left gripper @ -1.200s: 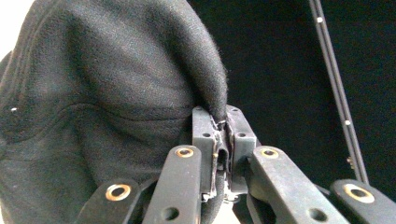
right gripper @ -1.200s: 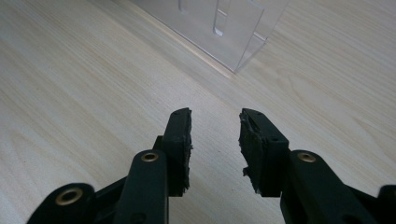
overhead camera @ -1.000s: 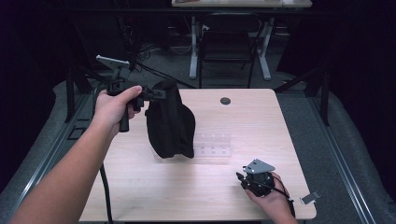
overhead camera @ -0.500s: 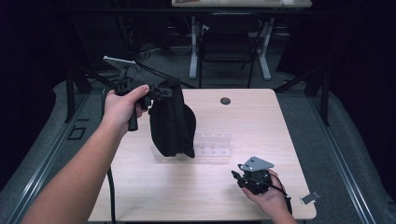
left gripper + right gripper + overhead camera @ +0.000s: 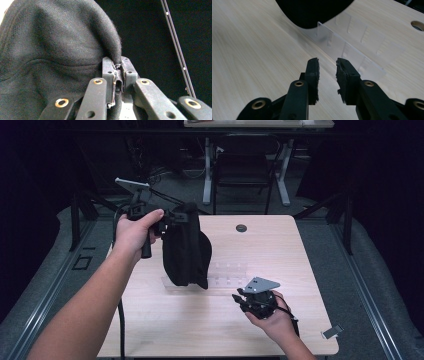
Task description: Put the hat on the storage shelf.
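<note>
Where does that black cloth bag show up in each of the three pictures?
High view: the black bag hangs left of centre, pinched at its top by the left gripper.
Left gripper view: it covers the left half, an edge clamped between the jaws.
Right gripper view: its bottom hangs at top centre.
Shared landmark: the clear plastic rack beneath it.

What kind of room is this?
Probably a lab or recording studio: a pale wooden table on grey carpet, black curtains around it, and an empty desk chair behind.

High view overhead, facing forward; gripper views close; all share black cloth.
</note>
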Available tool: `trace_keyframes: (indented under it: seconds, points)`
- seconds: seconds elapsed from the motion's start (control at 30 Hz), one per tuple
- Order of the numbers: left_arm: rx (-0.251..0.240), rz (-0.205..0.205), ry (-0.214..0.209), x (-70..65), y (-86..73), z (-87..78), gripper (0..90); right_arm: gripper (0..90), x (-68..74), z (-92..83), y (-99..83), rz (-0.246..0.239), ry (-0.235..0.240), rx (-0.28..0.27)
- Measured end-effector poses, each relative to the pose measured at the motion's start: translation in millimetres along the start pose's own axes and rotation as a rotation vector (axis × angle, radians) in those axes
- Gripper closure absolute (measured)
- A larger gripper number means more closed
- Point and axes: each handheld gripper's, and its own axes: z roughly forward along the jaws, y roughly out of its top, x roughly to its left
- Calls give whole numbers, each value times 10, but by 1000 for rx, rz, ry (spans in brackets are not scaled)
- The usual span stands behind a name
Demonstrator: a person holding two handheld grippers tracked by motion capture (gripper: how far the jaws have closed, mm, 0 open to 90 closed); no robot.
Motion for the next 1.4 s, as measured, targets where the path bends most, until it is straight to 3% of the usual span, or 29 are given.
trace_keyframes:
  seconds: [0.3,0.87,1.13,1.4]
  points:
    - [-3,1,5,4,4,-7,845,719,92,94,201,-27,44,-9]
    - [-5,1,7,-5,1,1,845,719,299,275,502,-91,81,-14]
    - [-9,1,9,0,3,-7,845,712,365,342,579,-114,90,4]
    - [-15,-1,9,9,-3,-19,845,686,443,406,651,-112,104,-23]
